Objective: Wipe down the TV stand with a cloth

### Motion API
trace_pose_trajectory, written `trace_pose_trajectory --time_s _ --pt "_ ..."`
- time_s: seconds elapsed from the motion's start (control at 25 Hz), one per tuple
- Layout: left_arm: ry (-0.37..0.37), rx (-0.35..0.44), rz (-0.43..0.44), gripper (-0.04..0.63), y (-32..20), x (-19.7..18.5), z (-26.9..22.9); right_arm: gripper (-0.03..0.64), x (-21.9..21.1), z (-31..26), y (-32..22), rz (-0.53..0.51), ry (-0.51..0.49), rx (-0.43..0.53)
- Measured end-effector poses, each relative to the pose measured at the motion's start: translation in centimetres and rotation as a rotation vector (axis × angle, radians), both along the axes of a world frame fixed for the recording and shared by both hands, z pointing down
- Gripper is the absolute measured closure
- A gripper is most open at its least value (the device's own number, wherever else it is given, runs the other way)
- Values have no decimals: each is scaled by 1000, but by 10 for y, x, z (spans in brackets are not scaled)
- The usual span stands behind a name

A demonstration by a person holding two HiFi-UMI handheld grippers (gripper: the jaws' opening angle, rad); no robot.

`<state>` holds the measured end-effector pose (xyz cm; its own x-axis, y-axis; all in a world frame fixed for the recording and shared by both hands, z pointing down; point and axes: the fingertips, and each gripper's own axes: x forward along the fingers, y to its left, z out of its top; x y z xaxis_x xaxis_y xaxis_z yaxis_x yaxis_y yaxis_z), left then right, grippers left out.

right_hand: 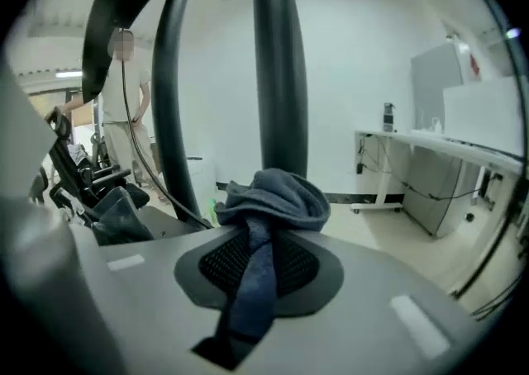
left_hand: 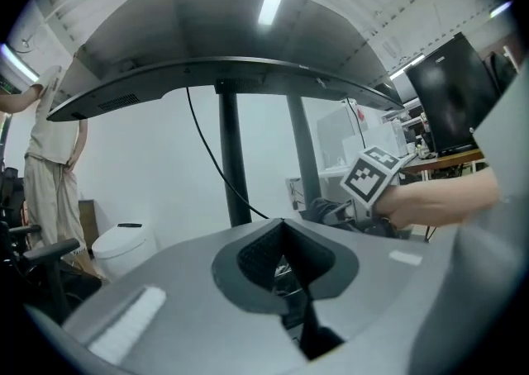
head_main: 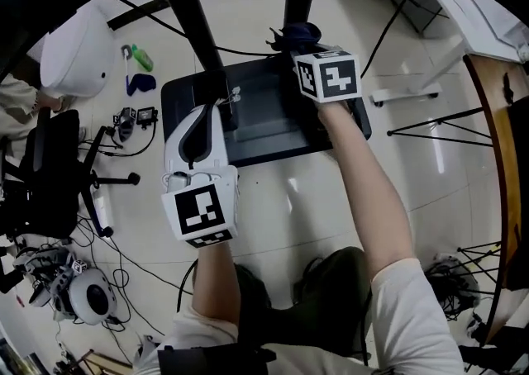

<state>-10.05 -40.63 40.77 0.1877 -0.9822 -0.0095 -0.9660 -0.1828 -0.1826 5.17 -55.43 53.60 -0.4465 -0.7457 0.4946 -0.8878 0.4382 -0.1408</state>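
Observation:
The TV stand's black base plate (head_main: 273, 130) lies on the pale floor, and two black poles (head_main: 186, 10) rise from it. A dark blue cloth (head_main: 299, 33) is bunched at the base's far edge beside the right pole. My right gripper (head_main: 299, 46) is shut on it. In the right gripper view the cloth (right_hand: 273, 200) hangs down between the jaws in front of a pole (right_hand: 281, 76). My left gripper (head_main: 230, 99) hovers over the base's left part, with a narrow gap between its jaws and nothing in it (left_hand: 283, 262).
A white bin-like object (head_main: 74, 55), a green bottle (head_main: 142, 58), an office chair (head_main: 50, 175) and loose cables (head_main: 124, 266) crowd the floor at the left. A wooden table edge (head_main: 500, 142) stands at the right. A person (left_hand: 50, 159) stands far left in the left gripper view.

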Motion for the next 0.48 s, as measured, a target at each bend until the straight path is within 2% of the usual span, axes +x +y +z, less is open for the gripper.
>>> trace_pose_trajectory --time_s 0.08,0.2,0.36,0.48 --pt "-31 10 22 480 20 13 8 546 -1 16 16 -6 20 -11" --pt "-63 30 74 476 65 32 34 546 6 30 69 -4 4 34" --pt "-87 100 98 466 110 45 58 546 14 25 180 -70 -20 218" --pt "-77 165 111 466 148 52 81 546 31 60 283 -65 -81 319"
